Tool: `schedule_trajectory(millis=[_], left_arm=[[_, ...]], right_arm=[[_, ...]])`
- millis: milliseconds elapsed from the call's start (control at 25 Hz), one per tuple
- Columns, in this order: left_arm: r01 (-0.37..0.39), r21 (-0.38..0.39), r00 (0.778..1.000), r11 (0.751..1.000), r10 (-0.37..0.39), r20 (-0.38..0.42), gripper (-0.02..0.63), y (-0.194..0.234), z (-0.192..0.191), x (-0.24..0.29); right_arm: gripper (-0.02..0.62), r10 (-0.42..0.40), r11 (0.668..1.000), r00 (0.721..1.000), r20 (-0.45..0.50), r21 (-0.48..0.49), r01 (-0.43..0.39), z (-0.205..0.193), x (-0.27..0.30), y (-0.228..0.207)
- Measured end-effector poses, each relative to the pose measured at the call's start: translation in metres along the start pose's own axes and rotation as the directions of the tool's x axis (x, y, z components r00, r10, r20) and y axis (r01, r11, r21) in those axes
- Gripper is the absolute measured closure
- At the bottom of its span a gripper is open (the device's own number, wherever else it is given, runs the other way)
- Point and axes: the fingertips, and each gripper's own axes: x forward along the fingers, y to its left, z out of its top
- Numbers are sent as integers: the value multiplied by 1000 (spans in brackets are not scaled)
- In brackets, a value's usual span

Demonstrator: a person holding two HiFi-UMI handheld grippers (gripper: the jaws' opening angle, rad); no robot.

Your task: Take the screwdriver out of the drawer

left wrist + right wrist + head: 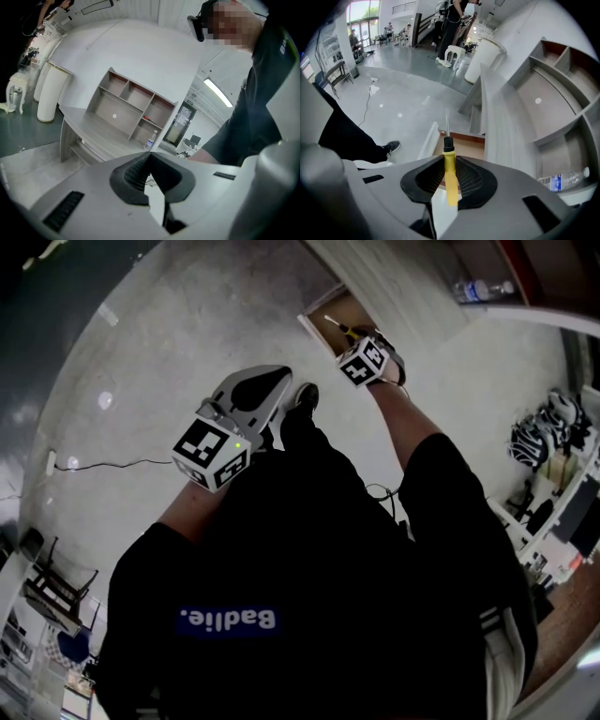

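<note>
Your right gripper clamps the yellow-handled screwdriver above the open drawer, seemingly lifted but not yet carried clear; your left gripper sits closed, empty.

The screwdriver has a smooth yellow plastic handle, a black collar and a thin bare-metal shaft. The right hand-held gripper is matt grey plastic with ribbed black pads. The drawer bottom looks like light wood. The floor is polished and reflective.
</note>
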Motion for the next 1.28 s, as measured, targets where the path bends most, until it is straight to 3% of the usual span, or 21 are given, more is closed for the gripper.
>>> schedule_trajectory(millis=[520, 1040, 1280], left_arm=[[108, 72, 993, 992, -111, 36, 604, -46, 33, 3], [203, 150, 977, 968, -210, 33, 604, -76, 62, 17], [234, 157, 971, 959, -239, 14, 604, -85, 62, 17]], right_arm=[[500, -75, 952, 978, 197, 306, 11, 9, -136, -32], [500, -151, 861, 885, 441, 498, -102, 37, -248, -28], [500, -180, 796, 838, 516, 576, -183, 43, -276, -19]])
